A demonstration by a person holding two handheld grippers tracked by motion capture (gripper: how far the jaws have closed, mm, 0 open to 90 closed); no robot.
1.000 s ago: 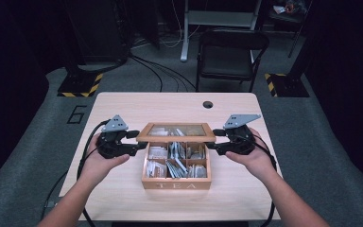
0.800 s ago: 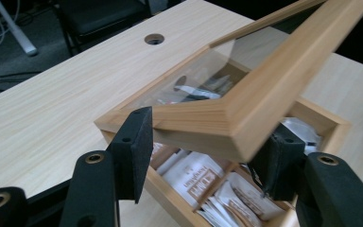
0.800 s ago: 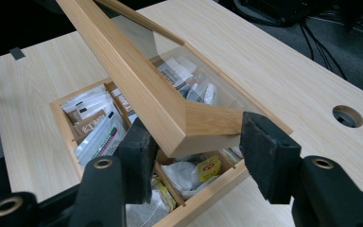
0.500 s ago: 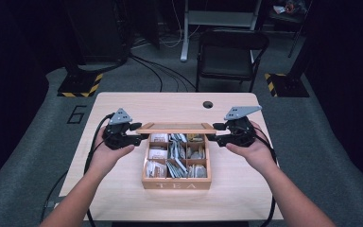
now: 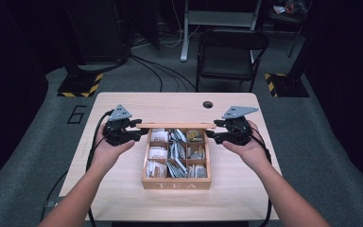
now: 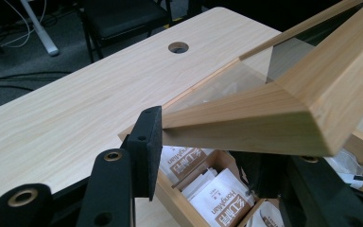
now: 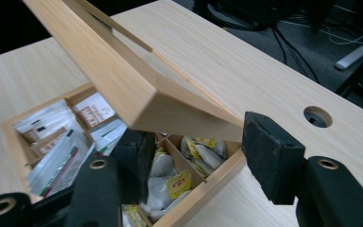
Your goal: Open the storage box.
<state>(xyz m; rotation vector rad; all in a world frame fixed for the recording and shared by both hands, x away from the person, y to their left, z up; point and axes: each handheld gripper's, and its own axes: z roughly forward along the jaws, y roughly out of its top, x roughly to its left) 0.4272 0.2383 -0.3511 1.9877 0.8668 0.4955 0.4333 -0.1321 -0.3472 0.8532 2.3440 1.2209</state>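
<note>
**benchtop_ben:** Dark room, pale wood table (image 5: 123, 189). Which step is this?

**hinge_nerd:** Lid-swinging step, I'd say. Going left to right: the left gripper (image 5: 142, 131) has just been closing its jaws, and in its own view one pad sits against the lid (image 5: 177, 126) at its left end with the other jaw tucked under. It looks like a real pinch, though the lower pad is in shadow. The lid hangs half-raised over the back edge of the tea box (image 5: 176, 184), which sits mid-table. The right gripper (image 5: 210, 130) has just eased its jaws wider. The lid's right corner sits between them, but the outer pad stands clear of the wood.

**benchtop_ben:** So what's next?

**hinge_nerd:** The right claw needs to bite first. Then both hands follow the hinge arc together, or the lid twists.

**benchtop_ben:** Counts?

**hinge_nerd:** One box, one lid, two grippers, nine compartments. The tea bags (image 5: 175, 156) are too crammed to count.
</note>
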